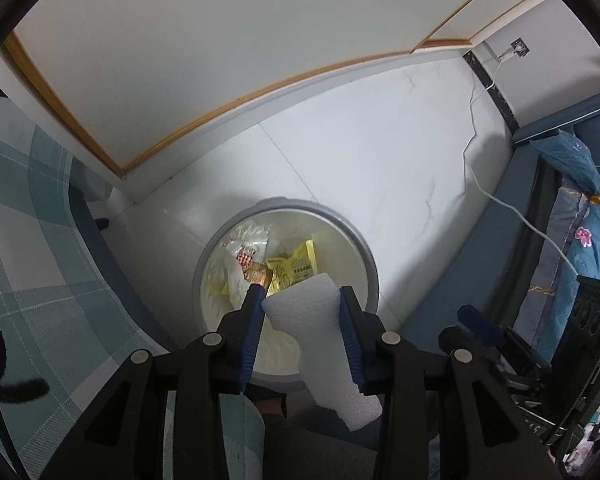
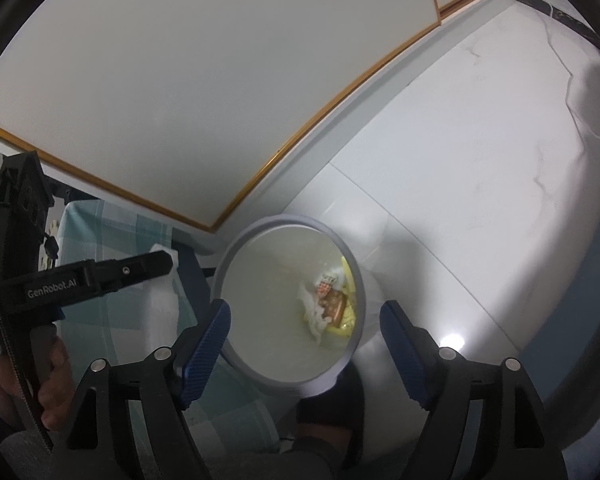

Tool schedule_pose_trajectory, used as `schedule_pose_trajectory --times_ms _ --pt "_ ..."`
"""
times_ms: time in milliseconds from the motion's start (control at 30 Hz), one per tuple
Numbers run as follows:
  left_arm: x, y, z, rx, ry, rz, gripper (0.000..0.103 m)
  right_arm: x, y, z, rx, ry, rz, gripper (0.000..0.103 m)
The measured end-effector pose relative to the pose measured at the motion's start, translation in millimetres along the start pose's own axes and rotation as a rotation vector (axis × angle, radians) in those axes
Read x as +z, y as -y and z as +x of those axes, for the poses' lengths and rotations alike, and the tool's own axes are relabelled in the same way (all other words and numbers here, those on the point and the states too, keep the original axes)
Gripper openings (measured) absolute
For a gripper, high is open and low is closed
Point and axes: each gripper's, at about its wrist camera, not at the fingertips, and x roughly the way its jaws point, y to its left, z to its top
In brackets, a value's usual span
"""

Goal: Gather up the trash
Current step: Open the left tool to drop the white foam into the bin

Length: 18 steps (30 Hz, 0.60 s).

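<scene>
White tiled floor [image 1: 380, 152] by a white wall with wood trim, plaid teal bedding [image 1: 32, 216] at the left edge, a white cable [image 1: 476, 176] trailing across the tiles. Round grey-rimmed trash bin [image 1: 366, 256] stands on the floor, lined white, already holding wrappers – a yellow packet [image 1: 296, 268], an orange-brown wrapper [image 1: 258, 274] and crumpled white paper [image 2: 314, 312]. Left gripper [image 1: 302, 300] is clamped on a white foam piece [image 1: 320, 344], pads pressing both its sides, held right over the bin's near rim. Right gripper [image 2: 304, 316] hangs above the bin too, jaws spread wide, nothing between them – bin contents visible through the gap. A hand [image 2: 28, 384] grips the left tool's handle at lower left in the right wrist view
</scene>
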Motion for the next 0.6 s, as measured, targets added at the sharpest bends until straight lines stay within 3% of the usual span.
schedule_pose_trajectory --times_ms 167,233,300,467,600 --pt "-3.2 1.1 5.3 0.015 -0.034 0.014 0.034 -1.7 0.2 1.5 -0.004 0.006 0.007 0.079" --pt "-4.4 0.8 6.7 0.025 -0.043 0.018 0.047 -1.5 -0.3 2.6 -0.004 0.005 0.011 0.080" --pt "-5.3 -0.4 6.4 0.032 -0.040 0.016 0.052 -1.5 -0.1 3.3 -0.005 0.006 0.013 0.081" --pt "-7.1 -3.0 6.0 0.045 -0.043 0.016 0.054 -0.2 1.4 1.7 -0.011 0.012 0.018 0.083" --pt "-8.4 -2.5 1.2 0.081 -0.018 0.022 0.069 -0.7 2.0 3.8 -0.003 0.004 0.020 0.083"
